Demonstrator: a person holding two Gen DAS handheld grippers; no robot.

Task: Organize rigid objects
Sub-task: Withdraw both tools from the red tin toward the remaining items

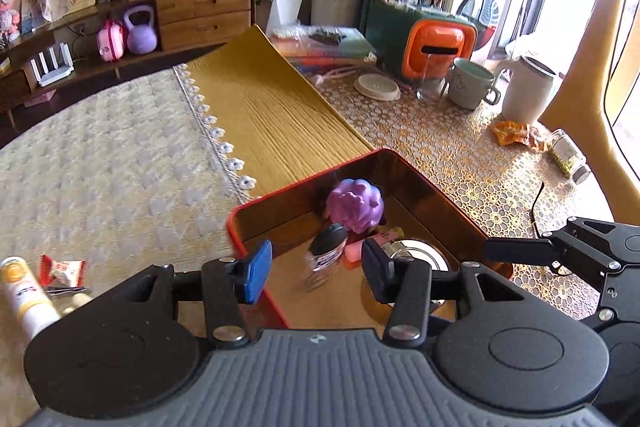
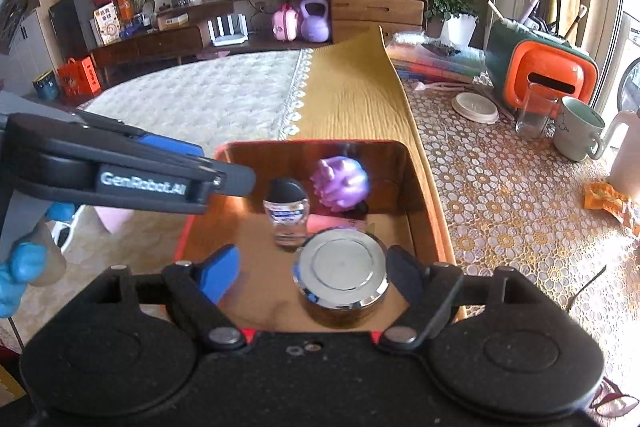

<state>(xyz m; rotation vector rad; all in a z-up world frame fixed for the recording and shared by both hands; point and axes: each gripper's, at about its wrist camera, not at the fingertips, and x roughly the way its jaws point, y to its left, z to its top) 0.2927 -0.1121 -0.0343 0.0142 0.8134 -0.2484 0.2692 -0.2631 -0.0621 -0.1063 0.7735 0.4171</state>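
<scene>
A red-rimmed box (image 1: 312,179) (image 2: 312,143) with a shiny brown inside sits at the table edge. In it are a purple knobbly toy (image 1: 354,205) (image 2: 340,187), a small clear bottle with a black cap (image 1: 328,253) (image 2: 286,217), a pink piece (image 1: 354,254) and a round silver tin (image 1: 416,253) (image 2: 340,273). My left gripper (image 1: 316,273) (image 2: 236,179) hovers open over the box's left rim, with the bottle below its gap and untouched. My right gripper (image 2: 314,275) is open above the tin, and its pads stand clear of the tin's sides.
On the lace-patterned table (image 1: 460,147) to the right stand a mug (image 1: 470,83), a white jug (image 1: 526,91), a glass (image 2: 534,115), an orange-and-green case (image 1: 438,49) and an orange wrapper (image 1: 516,133). Left of the box lie a white tube (image 1: 24,299) and a red wrapper (image 1: 64,271). A blue-gloved hand (image 2: 16,275) holds the left gripper.
</scene>
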